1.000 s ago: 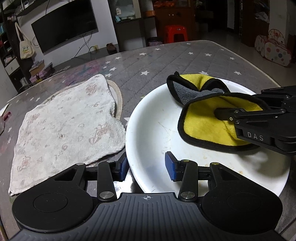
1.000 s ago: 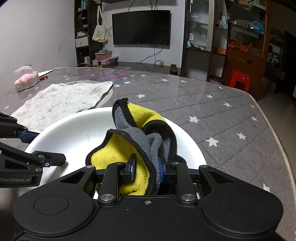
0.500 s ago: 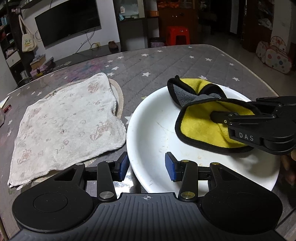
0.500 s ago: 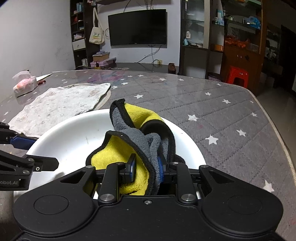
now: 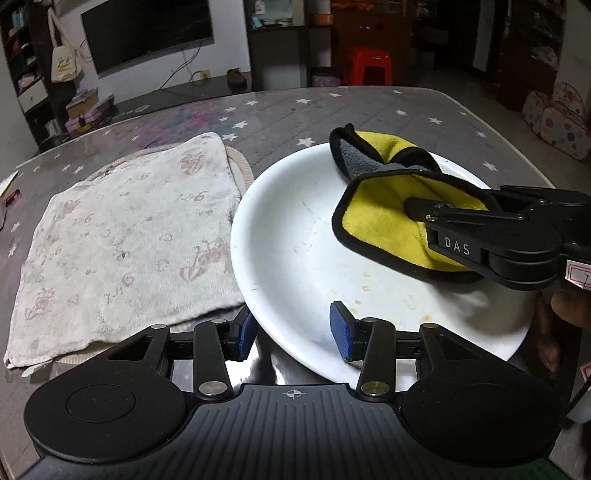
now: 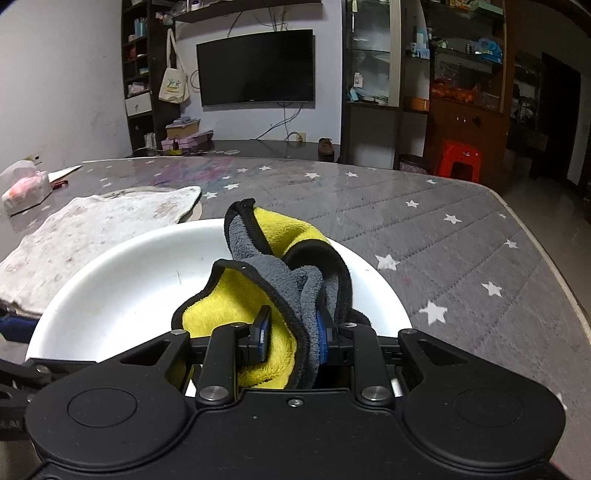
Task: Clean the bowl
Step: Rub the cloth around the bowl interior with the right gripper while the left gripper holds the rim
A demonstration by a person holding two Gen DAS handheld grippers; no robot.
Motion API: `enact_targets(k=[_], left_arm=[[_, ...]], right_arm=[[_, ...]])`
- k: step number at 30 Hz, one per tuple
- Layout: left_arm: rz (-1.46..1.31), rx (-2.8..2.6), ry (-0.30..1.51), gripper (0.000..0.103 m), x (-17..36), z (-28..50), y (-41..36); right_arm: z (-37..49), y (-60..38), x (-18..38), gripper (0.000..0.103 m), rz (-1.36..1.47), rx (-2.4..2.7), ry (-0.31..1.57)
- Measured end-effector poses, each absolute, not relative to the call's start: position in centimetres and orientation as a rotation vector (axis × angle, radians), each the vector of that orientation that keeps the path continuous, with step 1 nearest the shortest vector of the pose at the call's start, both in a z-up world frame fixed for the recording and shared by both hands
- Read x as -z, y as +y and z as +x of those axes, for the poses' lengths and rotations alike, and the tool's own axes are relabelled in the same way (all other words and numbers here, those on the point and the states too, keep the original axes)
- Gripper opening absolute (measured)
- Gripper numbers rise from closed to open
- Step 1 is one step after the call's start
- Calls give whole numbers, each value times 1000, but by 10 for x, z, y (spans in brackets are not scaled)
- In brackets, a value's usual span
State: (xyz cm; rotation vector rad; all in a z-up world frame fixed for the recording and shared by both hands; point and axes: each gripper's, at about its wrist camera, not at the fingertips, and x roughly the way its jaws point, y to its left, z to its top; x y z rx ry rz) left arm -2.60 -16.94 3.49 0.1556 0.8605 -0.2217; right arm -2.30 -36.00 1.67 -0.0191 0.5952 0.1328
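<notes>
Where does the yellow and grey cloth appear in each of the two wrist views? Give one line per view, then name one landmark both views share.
Left wrist view: the yellow and grey cloth lies right of centre, inside the white bowl.
Right wrist view: the cloth sits centre, low, clamped by the right gripper.
Shared landmark: the wall television.

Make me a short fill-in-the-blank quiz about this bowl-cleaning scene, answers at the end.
1. The right hand-held gripper is shut on a yellow and ____ cloth.
2. The left hand-held gripper straddles the rim of the ____ bowl.
3. The pale towel lies on the bowl's ____ side.

Answers: grey; white; left
</notes>
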Motion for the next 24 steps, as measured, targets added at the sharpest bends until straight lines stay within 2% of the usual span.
enact_targets(k=[9, 24], left_arm=[[163, 174, 841, 43, -33, -15, -170], [175, 189, 830, 43, -33, -16, -169]], right_arm=[[-3, -354, -18, 26, -34, -132, 620], [-39, -347, -28, 26, -83, -219, 701]])
